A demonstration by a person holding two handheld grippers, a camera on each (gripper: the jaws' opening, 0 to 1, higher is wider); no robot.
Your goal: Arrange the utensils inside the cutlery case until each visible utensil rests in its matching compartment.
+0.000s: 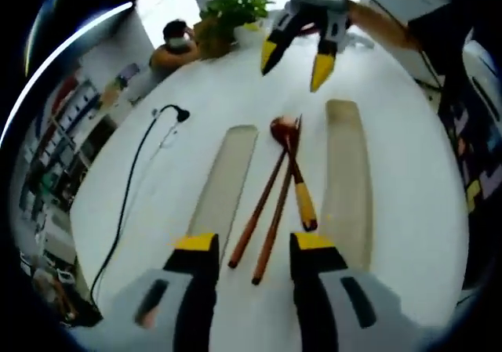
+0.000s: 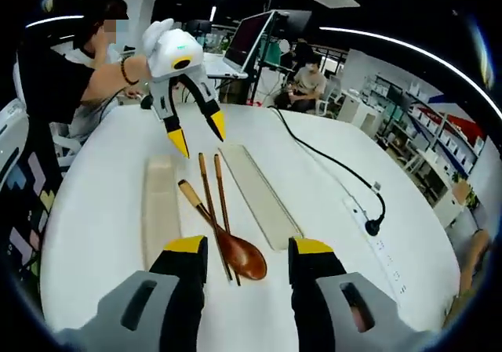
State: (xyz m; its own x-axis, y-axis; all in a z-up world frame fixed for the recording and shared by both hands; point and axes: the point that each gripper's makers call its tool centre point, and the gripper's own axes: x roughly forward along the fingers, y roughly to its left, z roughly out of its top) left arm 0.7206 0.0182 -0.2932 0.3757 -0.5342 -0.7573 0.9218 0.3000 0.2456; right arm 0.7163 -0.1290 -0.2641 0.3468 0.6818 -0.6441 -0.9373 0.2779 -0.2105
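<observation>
In the left gripper view, the left gripper [image 1: 255, 242] has its yellow-tipped fingers [image 1: 196, 246] spread wide apart, holding nothing and touching nothing, poised above the white desk [image 1: 392, 117] with the ends of the utensils between them. The right gripper [image 1: 294, 58] faces it from the far side of the utensils, its fingers also parted and empty, hanging above the desk with tips angled downward.

In the right gripper view, the right gripper [image 2: 247, 250] shows its own fingers [image 2: 312, 252] wide open, with the bowl of the wooden spoon [image 2: 243, 259] lying between them on the desk; whether either finger touches it cannot be told. The left gripper [image 2: 196, 132] is carried by a person's outstretched arm with a bead bracelet [image 2: 124, 71] at the wrist, pointing down toward the far ends of the chopsticks [image 2: 213, 191].

The pair of wooden chopsticks lie side by side near the middle of the desk, with the yellow-handled spoon crossing over them. On either side lies a long, pale piece of the cutlery case: one [image 2: 159, 207] just beside the spoon's handle, the other [image 2: 260, 194] just beside the chopsticks. None of the utensils rest inside either piece. A black cable [image 2: 329, 160] runs across the desk to a power strip [image 2: 375, 238] near the edge.
</observation>
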